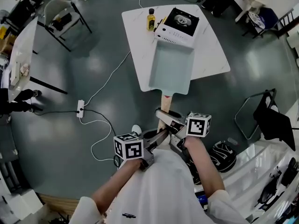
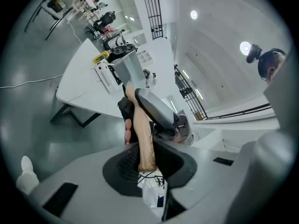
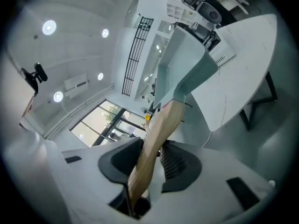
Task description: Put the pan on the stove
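A pale teal rectangular pan with a wooden handle hangs tilted over the near half of the white table. Its far edge lies close to the portable stove at the table's back. My left gripper is shut on the handle's end. My right gripper is shut on the handle a little further up. In the left gripper view the handle runs between the left gripper's pads toward the pan. In the right gripper view the handle sits in the right gripper, with pan and stove beyond.
A yellow oil bottle stands left of the stove. A power strip with white cable lies on the floor at left. A black chair and a dark bag are at right, more chairs at top left.
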The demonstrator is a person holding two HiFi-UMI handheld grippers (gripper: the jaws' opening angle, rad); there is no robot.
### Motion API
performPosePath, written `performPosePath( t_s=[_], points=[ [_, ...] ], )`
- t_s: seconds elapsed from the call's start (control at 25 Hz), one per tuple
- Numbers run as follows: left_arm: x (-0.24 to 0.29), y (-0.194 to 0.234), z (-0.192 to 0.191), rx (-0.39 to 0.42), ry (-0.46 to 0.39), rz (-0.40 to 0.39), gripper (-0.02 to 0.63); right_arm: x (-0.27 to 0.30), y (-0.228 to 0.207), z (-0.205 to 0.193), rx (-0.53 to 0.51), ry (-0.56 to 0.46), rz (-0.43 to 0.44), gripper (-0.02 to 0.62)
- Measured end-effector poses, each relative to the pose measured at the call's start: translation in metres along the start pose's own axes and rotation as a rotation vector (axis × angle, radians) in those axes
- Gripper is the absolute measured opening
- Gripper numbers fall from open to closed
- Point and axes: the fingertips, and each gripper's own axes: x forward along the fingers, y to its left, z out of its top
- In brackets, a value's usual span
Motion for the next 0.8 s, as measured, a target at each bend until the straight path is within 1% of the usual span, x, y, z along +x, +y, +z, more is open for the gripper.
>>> performPosePath(
  t_s=[0.24, 0.44, 0.6, 0.8],
  points=[
    [0.027, -0.019, -0.022, -0.023, -0.053, 0.027, 0.063, -0.036, -0.002, -0.004, -0.061, 0.055, 0.037, 0.143],
    [0.049, -0.03, -0.03, -0.017, -0.066, 0.028, 0.063, -0.06, -0.004, 0.002, -0.065, 0.068, 0.057, 0.143],
    [0.063, -0.03, -0.018, -0.011, -0.066, 0.018, 0.061, -0.064, -0.009, 0.021, -0.066, 0.051, 0.05, 0.143],
    [0.089, -0.013, 0.021, -0.016, -0.061, -0.009, 0.061, -0.05, -0.033, 0.064, -0.057, 0.023, 0.031, 0.143]
  ],
)
